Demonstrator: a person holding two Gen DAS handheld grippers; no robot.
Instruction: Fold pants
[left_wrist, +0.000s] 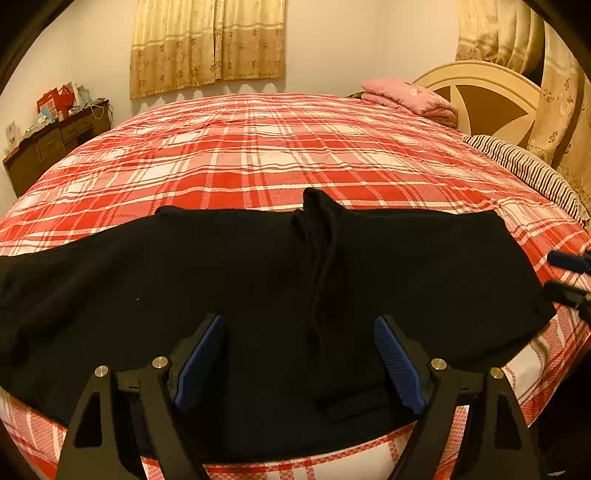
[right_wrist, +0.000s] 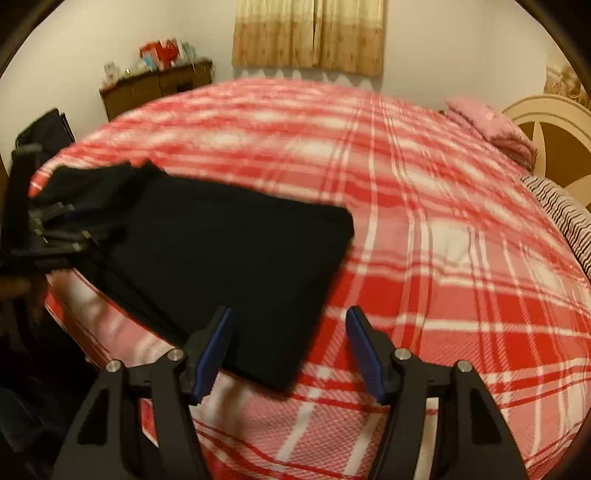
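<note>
Beneath the wide-open left gripper (left_wrist: 299, 360) the black pants (left_wrist: 240, 295) lie spread on the plaid bed (left_wrist: 258, 155), their right end between the empty, parted right gripper (right_wrist: 290, 350), seemingly ready for folding.

You were in a home bedroom: a bed (left_wrist: 258, 155) under a red plaid cover, pink pillow (left_wrist: 410, 96) by the headboard (left_wrist: 480, 79), gold curtains (left_wrist: 207, 40), and a cluttered wooden dresser (left_wrist: 51, 144).
</note>
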